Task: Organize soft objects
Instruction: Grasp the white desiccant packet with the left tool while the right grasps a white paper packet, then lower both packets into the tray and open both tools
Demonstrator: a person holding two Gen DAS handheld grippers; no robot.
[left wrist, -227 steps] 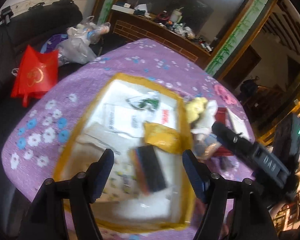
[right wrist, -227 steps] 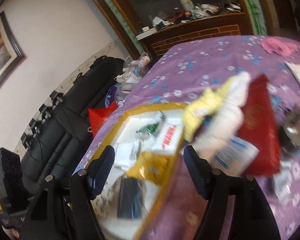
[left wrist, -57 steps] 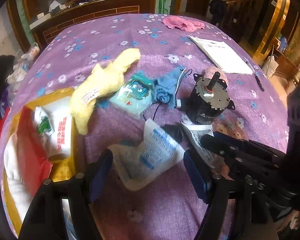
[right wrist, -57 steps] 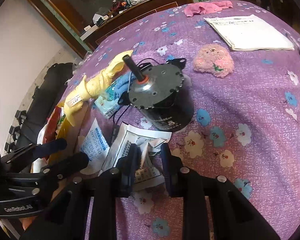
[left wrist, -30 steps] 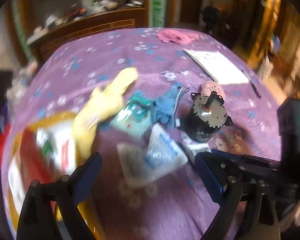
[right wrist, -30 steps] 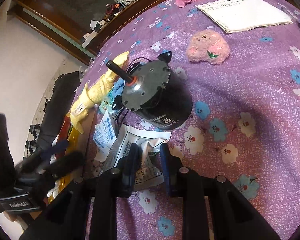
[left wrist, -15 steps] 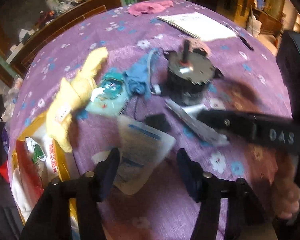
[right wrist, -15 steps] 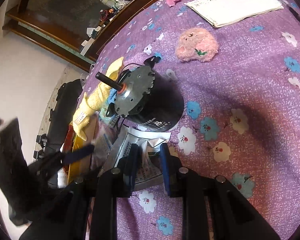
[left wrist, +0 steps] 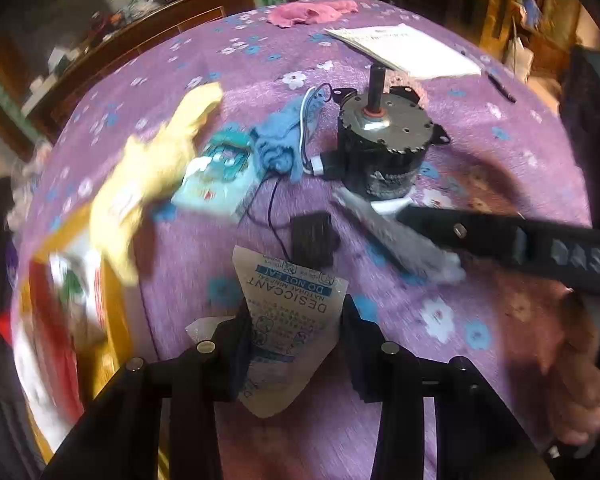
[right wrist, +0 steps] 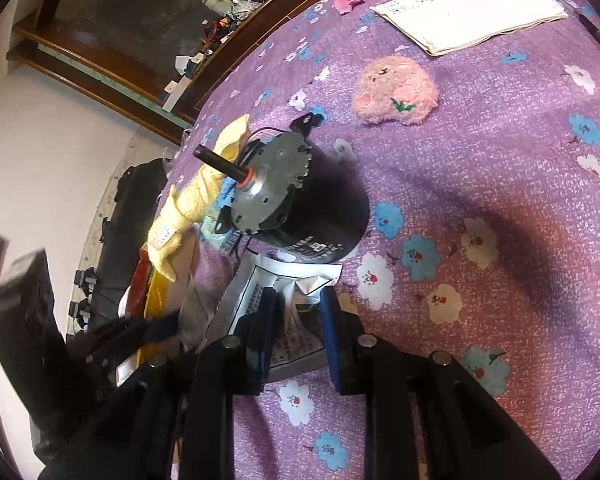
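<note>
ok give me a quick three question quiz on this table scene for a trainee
1. True or false: the desiccant packet lies between the fingers of the left gripper.
2. What does the right gripper hold? A. the pink plush B. a crumpled silver packet C. the black motor
3. Fill in: the yellow plush lies partly over the edge of the ____ box.

Key
1. True; the jaws are closing around it.
2. B, the silver packet, beside the black motor; the pink plush lies apart.
3. Yellow.
</note>
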